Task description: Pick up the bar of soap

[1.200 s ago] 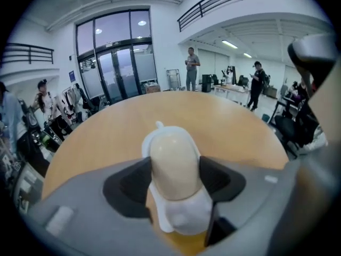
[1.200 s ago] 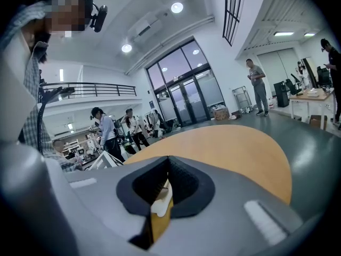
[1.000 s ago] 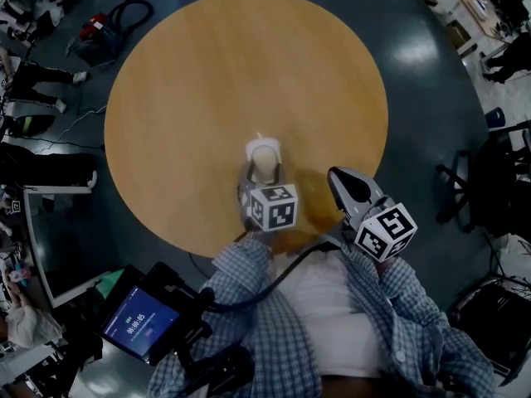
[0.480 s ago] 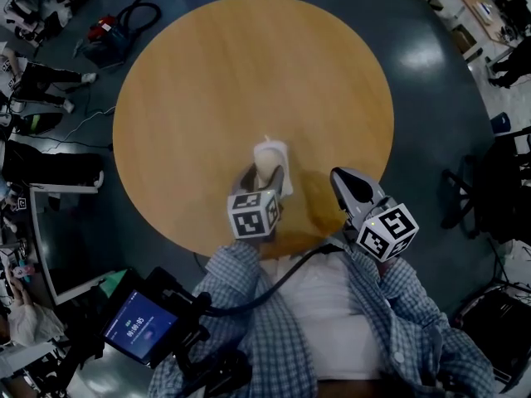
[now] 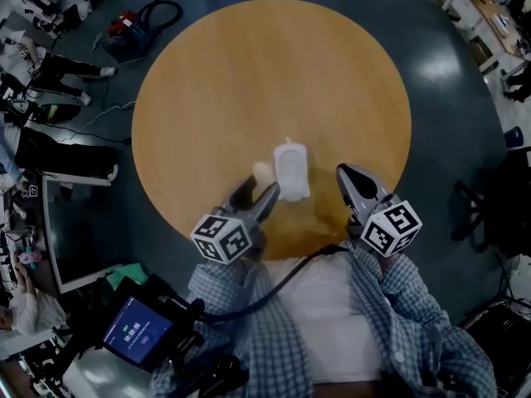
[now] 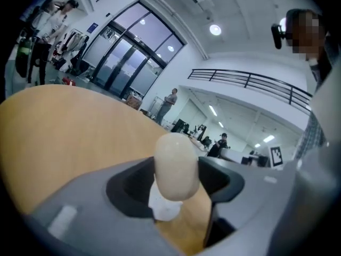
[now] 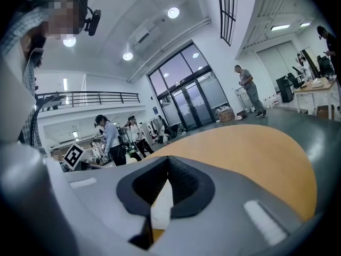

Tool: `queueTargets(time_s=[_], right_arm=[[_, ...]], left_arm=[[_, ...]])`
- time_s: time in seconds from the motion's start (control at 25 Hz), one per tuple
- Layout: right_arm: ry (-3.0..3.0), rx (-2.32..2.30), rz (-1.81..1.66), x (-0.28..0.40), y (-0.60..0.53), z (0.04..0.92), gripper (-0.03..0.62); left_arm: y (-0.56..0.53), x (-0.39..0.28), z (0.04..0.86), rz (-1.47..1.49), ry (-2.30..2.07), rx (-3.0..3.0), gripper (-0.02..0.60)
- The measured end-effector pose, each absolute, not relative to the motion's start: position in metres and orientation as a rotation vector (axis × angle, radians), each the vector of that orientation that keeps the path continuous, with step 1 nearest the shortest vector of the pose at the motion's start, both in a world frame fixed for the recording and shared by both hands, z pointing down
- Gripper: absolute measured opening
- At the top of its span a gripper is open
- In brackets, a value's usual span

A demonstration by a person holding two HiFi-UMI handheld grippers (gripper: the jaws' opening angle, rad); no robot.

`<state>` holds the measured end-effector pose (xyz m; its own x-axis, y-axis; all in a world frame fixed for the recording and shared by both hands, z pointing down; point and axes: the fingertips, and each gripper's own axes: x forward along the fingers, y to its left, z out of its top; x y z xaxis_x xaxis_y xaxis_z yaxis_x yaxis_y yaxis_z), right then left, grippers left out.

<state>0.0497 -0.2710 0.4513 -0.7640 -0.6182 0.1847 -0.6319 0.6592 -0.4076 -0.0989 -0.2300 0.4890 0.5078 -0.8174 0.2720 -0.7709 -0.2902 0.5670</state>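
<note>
Looking down from the head view, nearest me is a lit screen (image 5: 137,334) beside the operator's checked sleeves (image 5: 398,313).

Left gripper (image 5: 259,191): its marker cube (image 5: 222,237) hangs over the near table edge and the jaws reach inward over the wood. Its own view shows the bar of soap (image 5: 262,171), a cream oval, standing upright between the two pads, with both pads against its sides. I read this as clamped on the soap at a wide opening. The soap is off the tabletop, with bare wood visible under it.

Right gripper (image 5: 348,177): it is to the right, apart from the soap, over the near table rim. Its own view shows the jaws brought together at the tips with nothing held. A white sliver shows through the slit below the tips, and I cannot tell what it is.

A white dish (image 5: 292,172) lies on the round wooden table (image 5: 265,73), just right of the held soap and between the two grippers.

Beyond the table, on the dark floor, a red device with a black hose (image 5: 124,23) sits at the far left.
</note>
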Motion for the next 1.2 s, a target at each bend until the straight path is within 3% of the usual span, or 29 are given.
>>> queueTargets(time_s=[1.2], right_arm=[[-2.849, 1.037, 0.716, 0.042, -0.274, 0.453, 0.003]], left_arm=[[-0.213, -0.089, 0.474, -0.162, -1.187, 2.182, 0.256]])
